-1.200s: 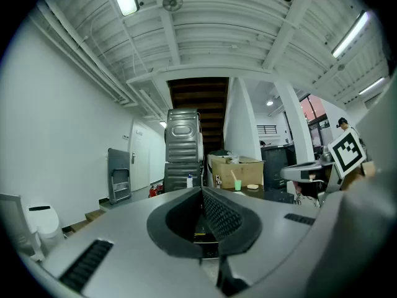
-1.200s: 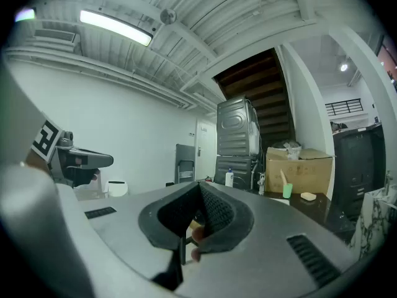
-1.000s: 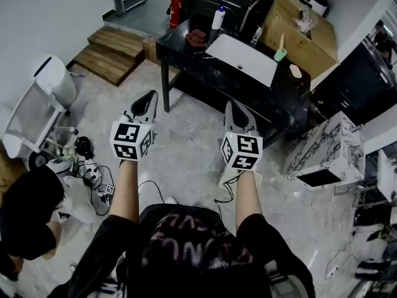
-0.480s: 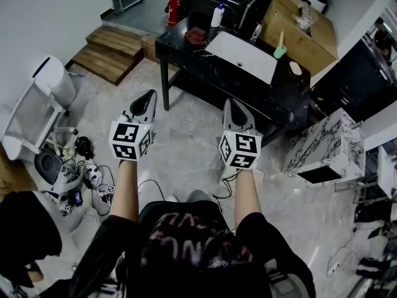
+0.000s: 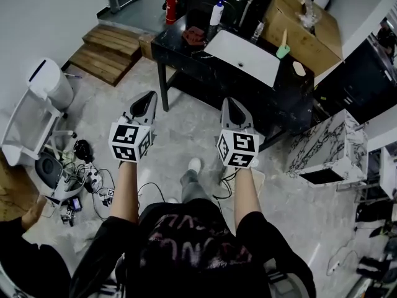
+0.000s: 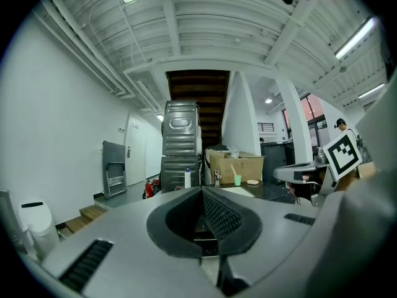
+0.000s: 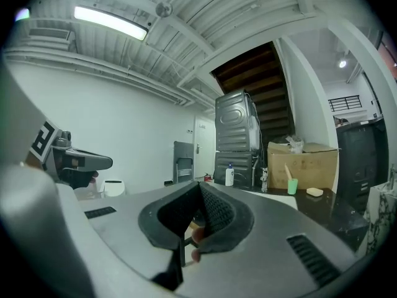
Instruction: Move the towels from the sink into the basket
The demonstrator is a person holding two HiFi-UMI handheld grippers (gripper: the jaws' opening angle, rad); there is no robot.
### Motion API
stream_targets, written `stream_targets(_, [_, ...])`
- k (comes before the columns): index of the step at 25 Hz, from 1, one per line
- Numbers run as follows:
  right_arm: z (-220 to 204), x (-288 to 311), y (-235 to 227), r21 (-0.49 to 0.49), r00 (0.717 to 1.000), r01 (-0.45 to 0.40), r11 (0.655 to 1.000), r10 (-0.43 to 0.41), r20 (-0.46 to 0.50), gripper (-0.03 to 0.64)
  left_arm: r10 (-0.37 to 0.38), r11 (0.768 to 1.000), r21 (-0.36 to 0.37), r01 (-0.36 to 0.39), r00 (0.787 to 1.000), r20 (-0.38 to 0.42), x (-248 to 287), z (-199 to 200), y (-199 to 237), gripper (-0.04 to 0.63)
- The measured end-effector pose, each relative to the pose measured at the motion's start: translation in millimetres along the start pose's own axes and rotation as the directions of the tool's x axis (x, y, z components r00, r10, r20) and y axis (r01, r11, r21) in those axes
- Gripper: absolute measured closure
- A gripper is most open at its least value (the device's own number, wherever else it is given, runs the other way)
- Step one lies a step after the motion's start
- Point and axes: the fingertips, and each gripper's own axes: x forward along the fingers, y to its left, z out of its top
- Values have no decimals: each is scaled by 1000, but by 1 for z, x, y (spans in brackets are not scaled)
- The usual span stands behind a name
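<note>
Ahead of me stands a black marble table (image 5: pixel 282 98) with a white sink (image 5: pixel 243 56) set in its top. No towel shows in the sink from here. A reddish bundle (image 5: pixel 194 36) lies on the table's left end; I cannot tell what it is. No basket is in view. My left gripper (image 5: pixel 147 98) and right gripper (image 5: pixel 231 102) hang side by side above the floor, short of the table. Both have their jaws together with nothing between them, as also seen in the left gripper (image 6: pixel 201 191) and right gripper (image 7: pixel 200 186) views.
A white bottle (image 5: pixel 217 15), a green cup (image 5: pixel 282 51) and a soap bar (image 5: pixel 298 69) sit round the sink. Wooden steps (image 5: pixel 108 51) lie at the far left, a marble-patterned cabinet (image 5: pixel 325 151) at the right. Cables and gear (image 5: pixel 80 176) and a crouching person (image 5: pixel 25 269) are at the left.
The table has come slightly nearer and my foot has stepped forward between the grippers. The person at the left has shifted down toward the corner. Both grippers stay shut.
</note>
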Motion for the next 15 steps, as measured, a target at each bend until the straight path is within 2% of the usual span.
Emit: stream_targets(15, [-5, 195, -89, 19, 999, -9, 1000, 10, -40, 601, -28, 1000, -1, 28, 997, -77, 207, -2, 50, 579])
